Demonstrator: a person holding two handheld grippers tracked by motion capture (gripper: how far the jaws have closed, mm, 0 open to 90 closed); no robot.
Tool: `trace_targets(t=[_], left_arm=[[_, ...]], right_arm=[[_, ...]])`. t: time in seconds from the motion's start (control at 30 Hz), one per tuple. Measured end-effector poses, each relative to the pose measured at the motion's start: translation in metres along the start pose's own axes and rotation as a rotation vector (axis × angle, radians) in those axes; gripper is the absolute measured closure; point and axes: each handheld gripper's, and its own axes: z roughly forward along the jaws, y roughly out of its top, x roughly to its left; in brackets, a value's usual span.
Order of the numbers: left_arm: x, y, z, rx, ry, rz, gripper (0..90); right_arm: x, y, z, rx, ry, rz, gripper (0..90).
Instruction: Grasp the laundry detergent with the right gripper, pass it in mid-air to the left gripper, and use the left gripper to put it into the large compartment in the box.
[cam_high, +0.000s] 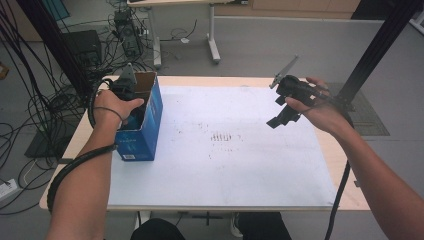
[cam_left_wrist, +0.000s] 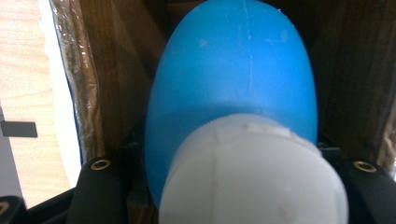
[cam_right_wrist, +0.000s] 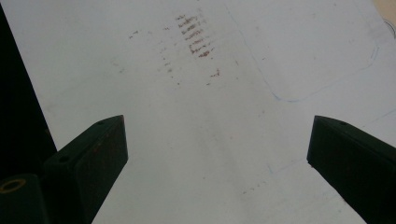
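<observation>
- Left gripper (cam_high: 126, 92) is down inside the blue carton (cam_high: 145, 131) at the table's 9 o'clock edge, jaws clamped on a blue-and-white bottle (cam_left_wrist: 233, 107); I judge the lift-out not yet done
- Right gripper (cam_right_wrist: 217, 149) hangs spread and empty over the white sheet (cam_high: 225, 155) at 3 o'clock
- Carton floor and the bottle's lower end are hidden

High view: even, diffuse daylight-like light, soft and low in sharpness; white sheet (cam_high: 225, 150) on the worktop (cam_high: 336, 165) bright, near washed out; faint shadows only. Left gripper view: dim inside the blue box (cam_high: 145, 120); blue-and-white object (cam_left_wrist: 233, 116) very close, blurred, mild sheen on top. Right gripper view: sheet evenly lit, greyish cast; nearest black gripper parts soft, dark band along left edge.
</observation>
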Motion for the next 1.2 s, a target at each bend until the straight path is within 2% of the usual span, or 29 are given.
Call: trace_targets(t=[0.33,1.2], left_arm=[[0.0007,0.0003,-0.0001,0.002,-0.003,0.0,37.3],[-0.0013,0.0006,0.0004,0.004,0.011,0.001,37.2]], right_arm=[[0.0002,0.0026,-0.0002,0.003,0.001,-0.011,5.1],[-0.001,-0.0006,0.0002,0.003,0.008,-0.004,5.1]])
